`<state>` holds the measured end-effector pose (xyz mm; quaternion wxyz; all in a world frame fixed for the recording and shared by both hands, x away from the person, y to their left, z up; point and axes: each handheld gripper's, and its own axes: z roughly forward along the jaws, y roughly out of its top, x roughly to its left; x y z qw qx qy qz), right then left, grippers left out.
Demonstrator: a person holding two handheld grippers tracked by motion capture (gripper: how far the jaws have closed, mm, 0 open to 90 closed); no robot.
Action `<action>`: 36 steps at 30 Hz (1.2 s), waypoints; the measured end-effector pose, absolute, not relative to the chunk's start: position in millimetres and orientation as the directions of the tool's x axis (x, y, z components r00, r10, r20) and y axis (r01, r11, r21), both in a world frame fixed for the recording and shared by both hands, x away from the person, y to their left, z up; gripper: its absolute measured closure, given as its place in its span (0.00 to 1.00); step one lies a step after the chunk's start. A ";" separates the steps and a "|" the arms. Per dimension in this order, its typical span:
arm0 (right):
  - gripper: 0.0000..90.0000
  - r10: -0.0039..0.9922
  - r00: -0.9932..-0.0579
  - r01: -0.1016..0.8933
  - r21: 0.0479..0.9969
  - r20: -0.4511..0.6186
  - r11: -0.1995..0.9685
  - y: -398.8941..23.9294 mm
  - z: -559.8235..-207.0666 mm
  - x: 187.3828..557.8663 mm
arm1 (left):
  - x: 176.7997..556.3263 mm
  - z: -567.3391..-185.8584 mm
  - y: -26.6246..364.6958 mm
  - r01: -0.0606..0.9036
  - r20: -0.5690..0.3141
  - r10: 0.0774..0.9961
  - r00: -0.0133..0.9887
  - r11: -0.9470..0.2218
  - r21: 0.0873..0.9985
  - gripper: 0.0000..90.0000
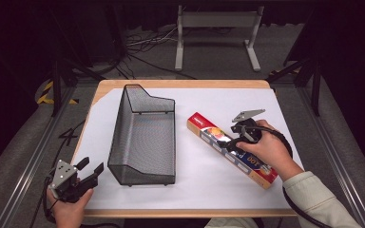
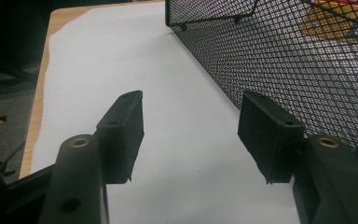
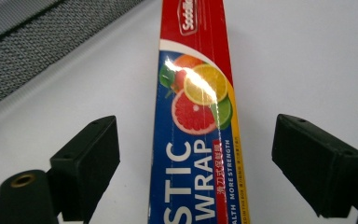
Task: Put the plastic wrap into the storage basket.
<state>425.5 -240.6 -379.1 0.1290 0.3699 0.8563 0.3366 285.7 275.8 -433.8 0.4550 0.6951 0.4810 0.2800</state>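
On the table, which is covered with a white sheet, lies a long box of plastic wrap. It lies flat and diagonal on the right half of the sheet, with its red end pointing toward the far side and toward the black mesh basket. The box and the basket are near each other but do not touch.

The right gripper is over the middle part of the box, held by the person's right hand. In the right gripper view the jaws stand wide apart, one on each side of the box, and there is white sheet visible between each pad and the box, so the pads do not press on it. The printed fruits and the words "STIC WRAP" are readable between the jaws.

The left gripper is at the near left corner of the table, in the left hand, just beside the near end of the basket. Its jaws are also wide, with nothing between them; in the left gripper view there is only the sheet under them, and the mesh wall of the basket stands close to one jaw
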 end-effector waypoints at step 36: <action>0.45 0.747 -0.664 0.682 0.380 -0.038 0.625 -220.6 -412.4 433.0 | 285.9 -434.6 276.9 0.417 -0.046 0.926 0.375 -0.125 0.900 0.46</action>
